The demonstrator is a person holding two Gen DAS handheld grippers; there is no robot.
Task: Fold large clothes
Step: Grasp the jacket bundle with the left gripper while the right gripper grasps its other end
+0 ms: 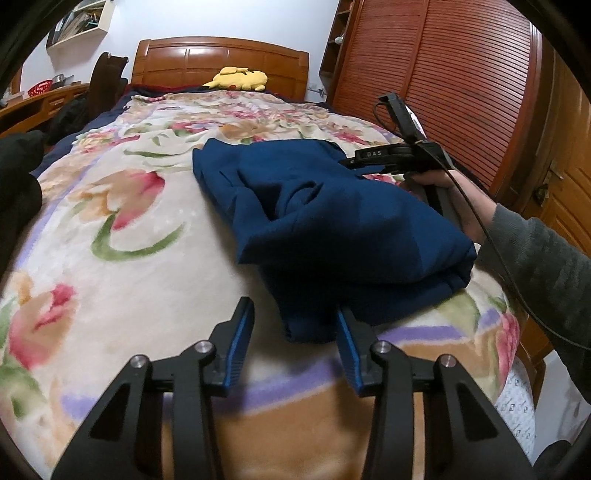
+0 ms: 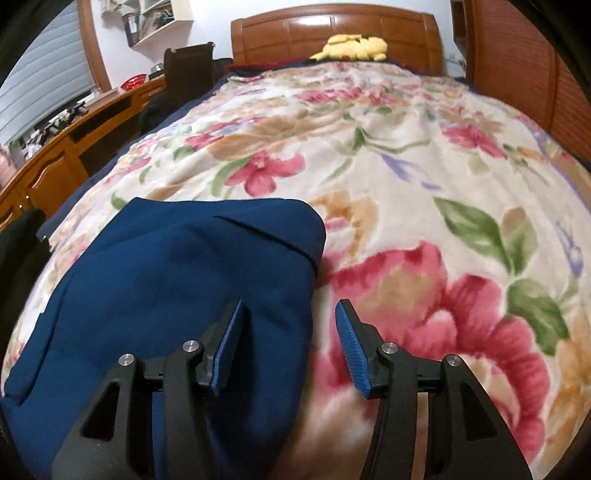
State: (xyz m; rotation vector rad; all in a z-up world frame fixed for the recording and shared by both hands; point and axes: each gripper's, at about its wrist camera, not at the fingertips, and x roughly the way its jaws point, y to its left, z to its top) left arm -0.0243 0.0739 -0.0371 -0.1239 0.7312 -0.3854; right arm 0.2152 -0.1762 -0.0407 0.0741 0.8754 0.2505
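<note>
Lying bunched on floral blanket (image 1: pixel 122 266), blue garment (image 1: pixel 332 229); left tongs (image 1: pixel 295 325) apart; right tongs (image 2: pixel 288 321) apart.

Soft, even indoor light; glare on headboard (image 2: pixel 336 33); blanket (image 2: pixel 424 258) motion-blurred at right; fisheye bending, dark corner vignettes.

The right tongs (image 1: pixel 343 162) are hidden behind the bunched dark blue garment (image 1: pixel 332 229) in the left wrist view. The flowered fleece blanket (image 2: pixel 424 280) blurs just beside the right tongs. Items on the white wall shelf (image 2: pixel 159 22) are too small to tell.
</note>
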